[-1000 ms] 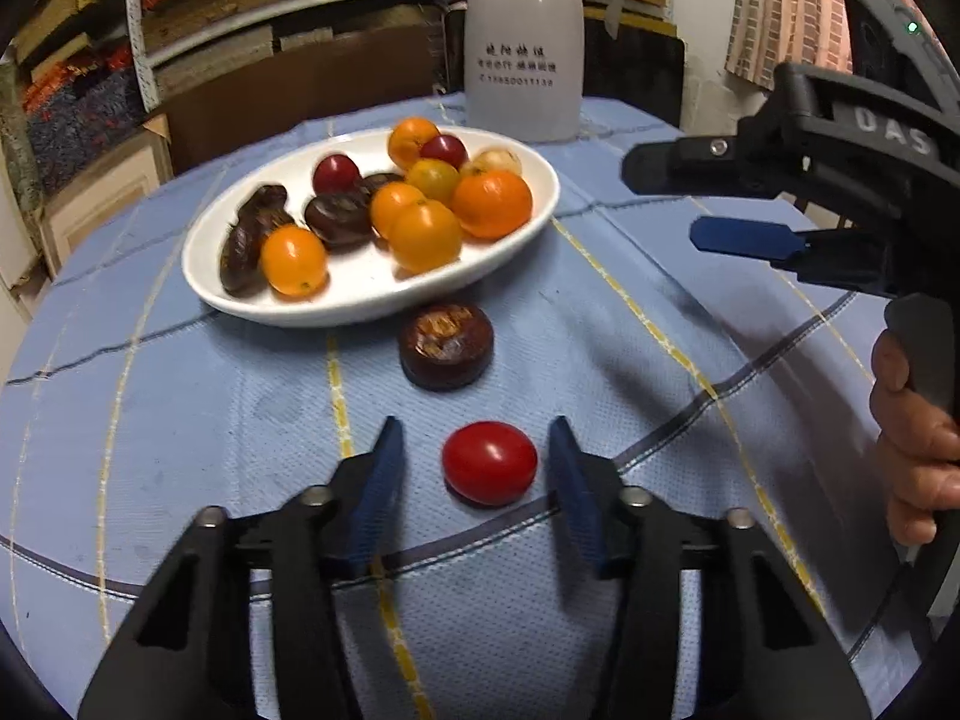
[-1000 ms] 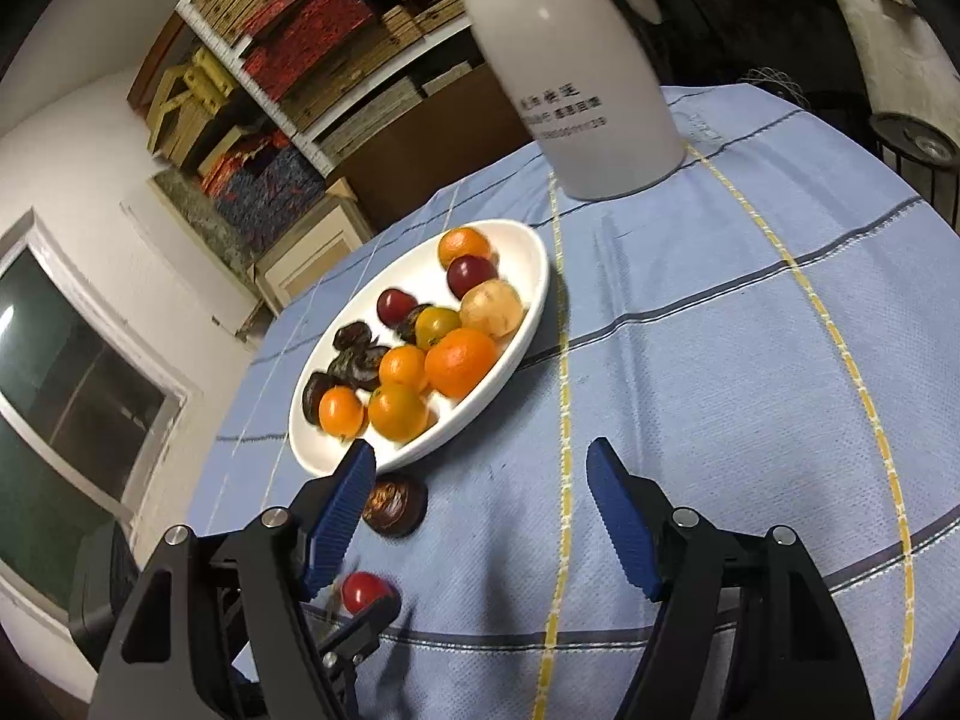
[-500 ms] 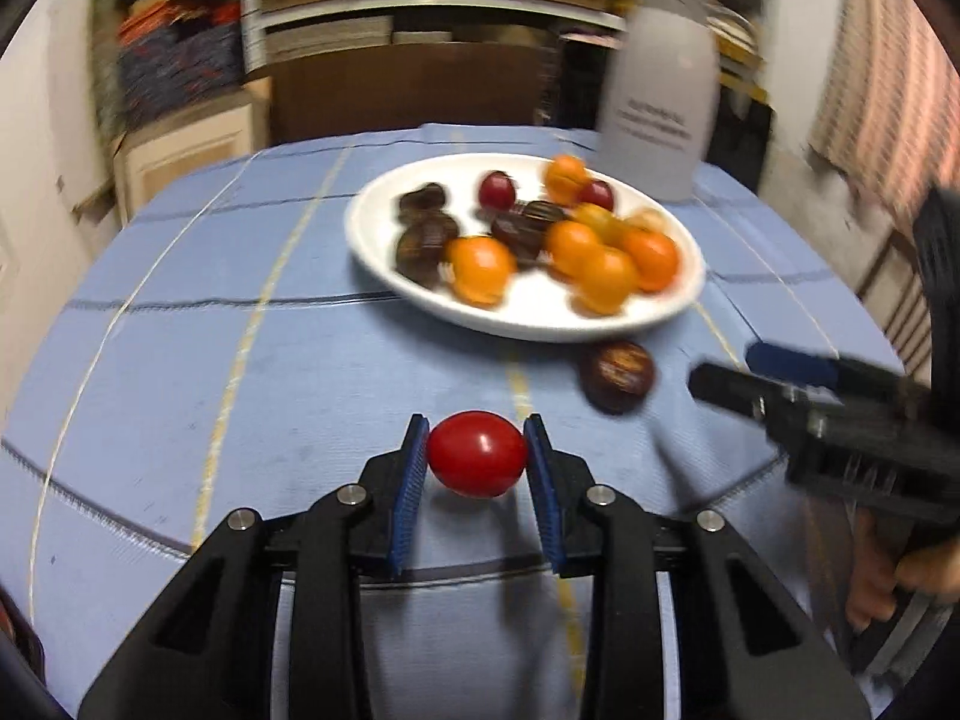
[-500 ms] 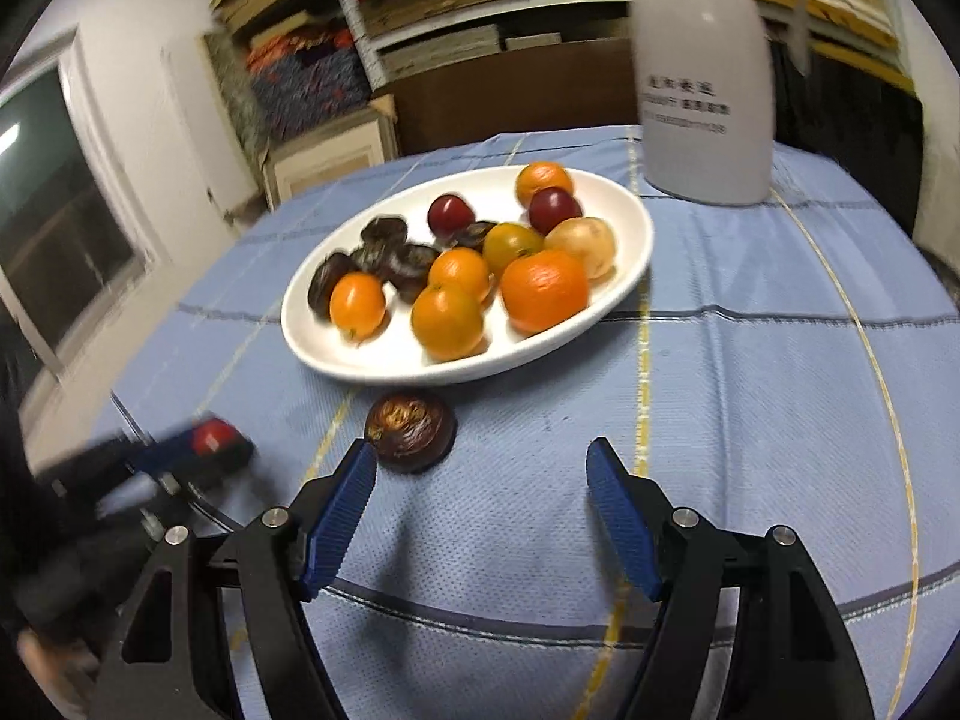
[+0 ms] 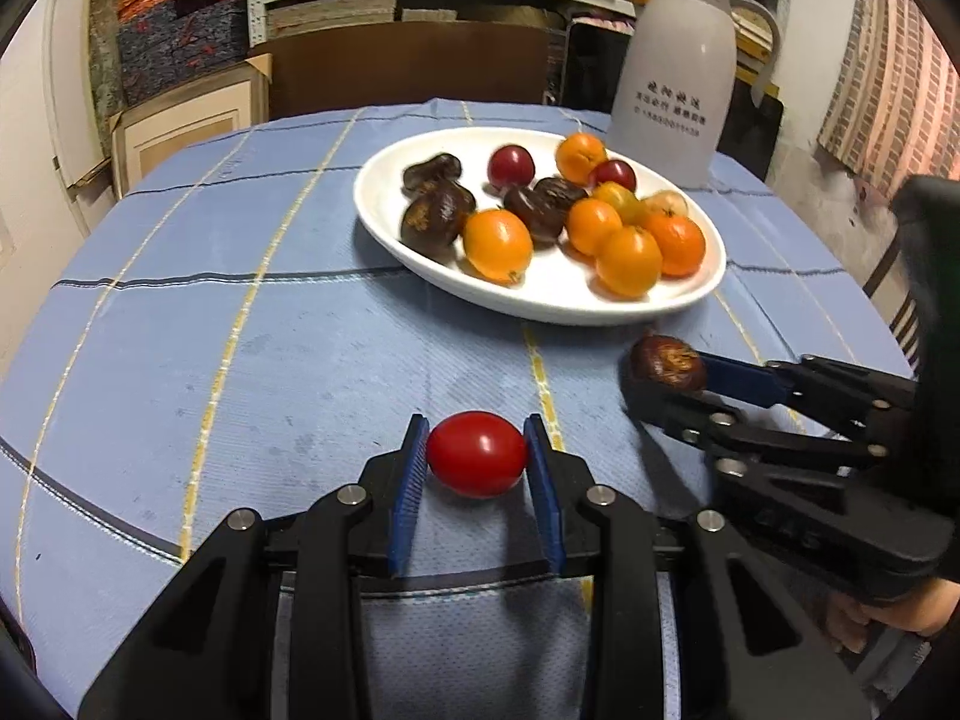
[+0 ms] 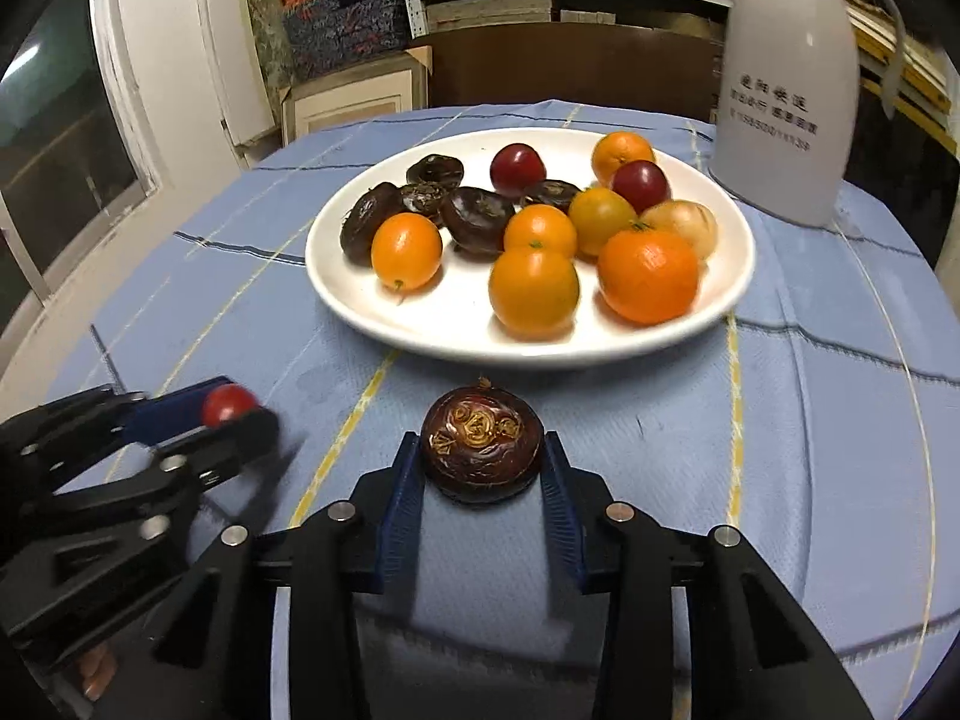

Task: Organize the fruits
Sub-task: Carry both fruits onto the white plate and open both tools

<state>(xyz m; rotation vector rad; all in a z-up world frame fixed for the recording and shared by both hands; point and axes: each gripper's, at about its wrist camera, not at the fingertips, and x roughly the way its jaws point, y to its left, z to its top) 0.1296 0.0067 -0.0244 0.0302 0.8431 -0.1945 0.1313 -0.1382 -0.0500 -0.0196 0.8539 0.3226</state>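
My left gripper [image 5: 476, 453] is shut on a red cherry tomato [image 5: 476, 453] just above the blue cloth. It also shows in the right wrist view [image 6: 228, 405] at the lower left. My right gripper [image 6: 482, 459] is shut on a dark brown water chestnut [image 6: 482, 450], which also shows in the left wrist view [image 5: 666, 360]. A white oval plate [image 5: 420, 252] ahead holds several oranges, red tomatoes and dark chestnuts; it also shows in the right wrist view [image 6: 456, 330].
A white thermos jug [image 5: 675, 72] stands behind the plate at the right, also in the right wrist view [image 6: 786, 90]. The round table has a blue checked cloth [image 5: 270, 330]. Shelves and boxes stand behind the table.
My left gripper closed on the red tomato and holds it. My right gripper moved in to the brown chestnut by the plate and closed on it.
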